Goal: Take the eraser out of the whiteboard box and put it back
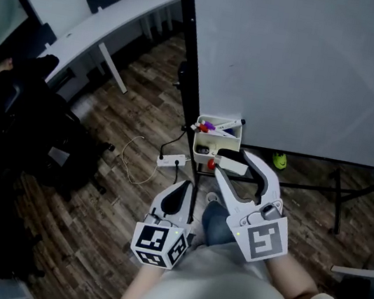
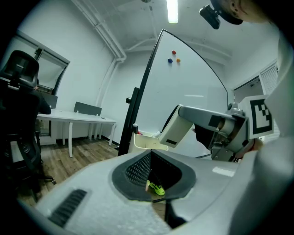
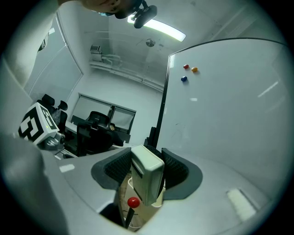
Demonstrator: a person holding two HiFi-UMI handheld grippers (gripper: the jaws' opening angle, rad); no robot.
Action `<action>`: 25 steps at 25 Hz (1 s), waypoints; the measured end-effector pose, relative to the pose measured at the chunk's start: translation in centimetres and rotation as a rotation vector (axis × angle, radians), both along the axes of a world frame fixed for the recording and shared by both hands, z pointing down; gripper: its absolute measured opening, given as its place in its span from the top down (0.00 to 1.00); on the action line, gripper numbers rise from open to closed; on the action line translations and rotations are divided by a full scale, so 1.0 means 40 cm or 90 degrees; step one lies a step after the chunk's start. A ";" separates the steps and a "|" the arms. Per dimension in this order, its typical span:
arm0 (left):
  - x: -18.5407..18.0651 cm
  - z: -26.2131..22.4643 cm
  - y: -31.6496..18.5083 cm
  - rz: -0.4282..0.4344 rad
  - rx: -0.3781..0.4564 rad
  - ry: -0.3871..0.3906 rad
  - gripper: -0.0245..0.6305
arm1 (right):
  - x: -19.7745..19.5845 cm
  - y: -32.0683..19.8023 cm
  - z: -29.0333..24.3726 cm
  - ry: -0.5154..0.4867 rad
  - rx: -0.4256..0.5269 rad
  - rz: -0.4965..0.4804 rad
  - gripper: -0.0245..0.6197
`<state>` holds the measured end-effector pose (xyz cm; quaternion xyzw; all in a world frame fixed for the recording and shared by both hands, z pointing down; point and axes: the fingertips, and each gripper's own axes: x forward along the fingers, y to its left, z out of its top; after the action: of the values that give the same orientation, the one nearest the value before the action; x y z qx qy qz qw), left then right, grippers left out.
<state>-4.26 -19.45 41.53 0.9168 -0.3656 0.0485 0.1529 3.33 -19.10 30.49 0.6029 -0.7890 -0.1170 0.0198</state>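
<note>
The whiteboard box [image 1: 225,143], cream plastic and holding several markers, hangs at the lower left corner of the whiteboard [image 1: 307,66]. My right gripper [image 1: 232,161] is shut on the white eraser [image 1: 237,166] just in front of and slightly above the box. In the right gripper view the eraser [image 3: 146,176] stands upright between the dark pads, above the box [image 3: 125,215] and a red-capped marker [image 3: 133,202]. My left gripper [image 1: 183,189] hangs lower and to the left, shut and holding nothing. The left gripper view shows the eraser [image 2: 177,131] by the box [image 2: 146,142].
The whiteboard's black stand [image 1: 188,60] and its floor bars [image 1: 338,199] run beside and under the box. A white power strip with a cable [image 1: 171,160] and a small green object [image 1: 280,159] lie on the wood floor. A desk [image 1: 116,23] and black chairs [image 1: 27,126] stand at left.
</note>
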 end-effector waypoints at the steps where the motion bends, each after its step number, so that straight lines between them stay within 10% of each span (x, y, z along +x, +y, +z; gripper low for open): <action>1: 0.001 0.001 -0.003 0.000 -0.001 0.000 0.96 | 0.002 -0.004 0.000 0.001 -0.001 0.000 0.63; 25: 0.031 0.023 -0.105 -0.016 -0.015 -0.001 0.96 | 0.042 -0.120 0.064 0.034 -0.036 -0.019 0.63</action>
<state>-3.03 -23.64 42.45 0.9103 -0.3768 0.0518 0.1637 5.01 -23.89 33.06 0.5866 -0.8003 -0.1111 0.0565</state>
